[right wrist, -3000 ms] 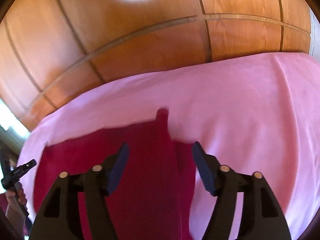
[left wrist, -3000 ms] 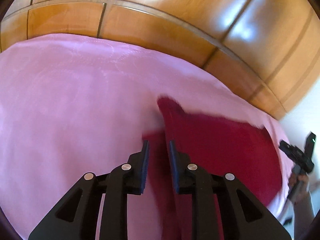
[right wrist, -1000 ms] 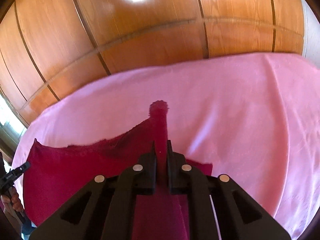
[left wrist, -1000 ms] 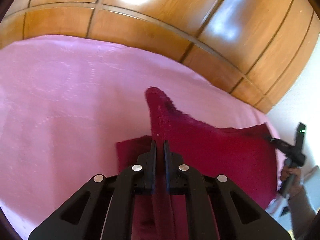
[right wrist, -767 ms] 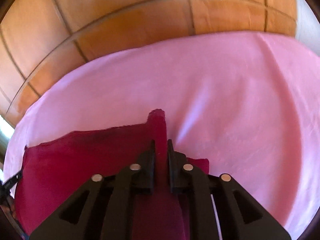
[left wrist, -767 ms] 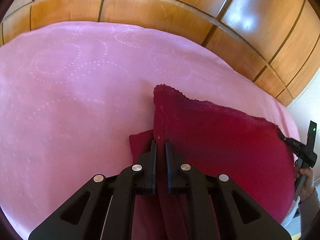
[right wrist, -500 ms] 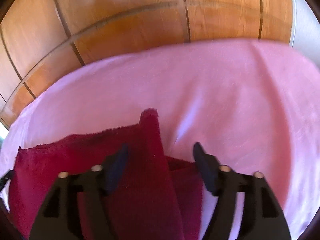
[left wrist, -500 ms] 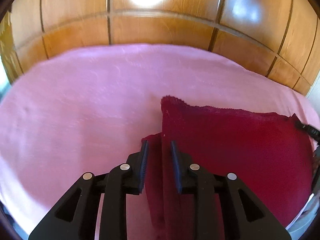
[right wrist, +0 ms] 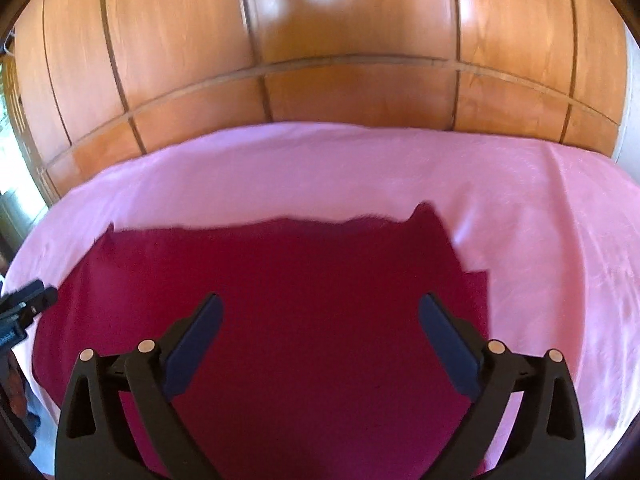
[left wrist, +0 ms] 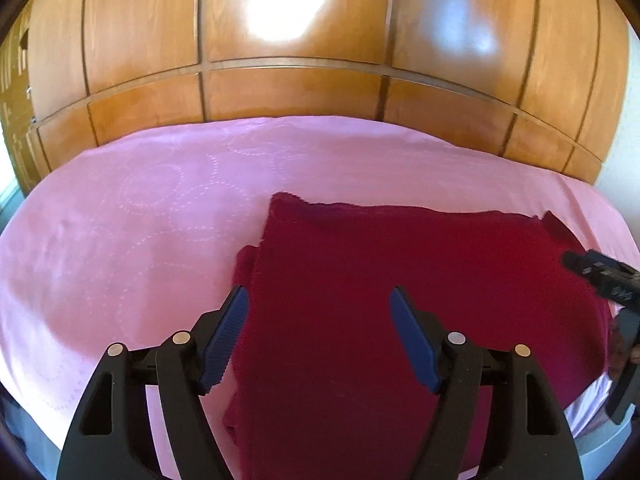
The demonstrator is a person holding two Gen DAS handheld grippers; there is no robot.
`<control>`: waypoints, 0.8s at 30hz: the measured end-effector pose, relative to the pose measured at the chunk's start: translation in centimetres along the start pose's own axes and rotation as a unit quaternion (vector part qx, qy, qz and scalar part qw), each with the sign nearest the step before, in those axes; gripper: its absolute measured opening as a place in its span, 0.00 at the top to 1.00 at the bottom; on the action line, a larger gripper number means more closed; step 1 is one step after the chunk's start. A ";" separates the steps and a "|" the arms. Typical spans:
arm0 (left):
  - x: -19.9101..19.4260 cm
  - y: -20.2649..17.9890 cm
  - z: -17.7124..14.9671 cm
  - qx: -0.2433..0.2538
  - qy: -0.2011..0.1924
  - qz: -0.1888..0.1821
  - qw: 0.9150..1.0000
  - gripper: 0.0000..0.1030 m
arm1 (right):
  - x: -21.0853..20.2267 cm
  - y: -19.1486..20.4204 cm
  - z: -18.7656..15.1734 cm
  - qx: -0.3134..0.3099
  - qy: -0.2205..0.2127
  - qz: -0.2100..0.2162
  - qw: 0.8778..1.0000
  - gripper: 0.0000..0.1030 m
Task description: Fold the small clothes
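Dark red fleecy cloth [left wrist: 400, 300] laid folded on the pink bed sheet [left wrist: 140, 220] — both grips let go.

It looks soft, light and limp; best pinched at a corner or hem, I judge. The left hand-held gripper [left wrist: 320, 320] and right hand-held gripper [right wrist: 320, 328] have just been opening and hover wide, holding nothing — a second ago each pinched a raised corner, which now lies flat.

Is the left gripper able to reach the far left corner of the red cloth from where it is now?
Probably yes. The left gripper has just been opening and holds nothing; the red cloth lies flat below it. The far left corner lies ahead on the pink bedspread, with nothing in between.
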State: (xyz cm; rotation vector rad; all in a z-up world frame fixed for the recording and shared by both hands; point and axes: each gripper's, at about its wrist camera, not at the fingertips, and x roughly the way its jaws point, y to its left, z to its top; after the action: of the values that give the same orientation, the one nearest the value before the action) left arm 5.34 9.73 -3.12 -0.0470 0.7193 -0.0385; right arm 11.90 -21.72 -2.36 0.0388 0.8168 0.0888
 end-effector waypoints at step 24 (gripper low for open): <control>4.6 8.3 5.0 -0.128 0.083 -0.083 0.985 0.54 | 2.1 -1.1 -2.3 0.015 -0.017 0.004 1.000 0.02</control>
State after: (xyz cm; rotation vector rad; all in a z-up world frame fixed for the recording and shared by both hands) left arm 12.23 17.93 -2.86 -0.3536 0.8831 -0.1112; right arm 11.75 -22.64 -5.53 0.0723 0.7850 0.0822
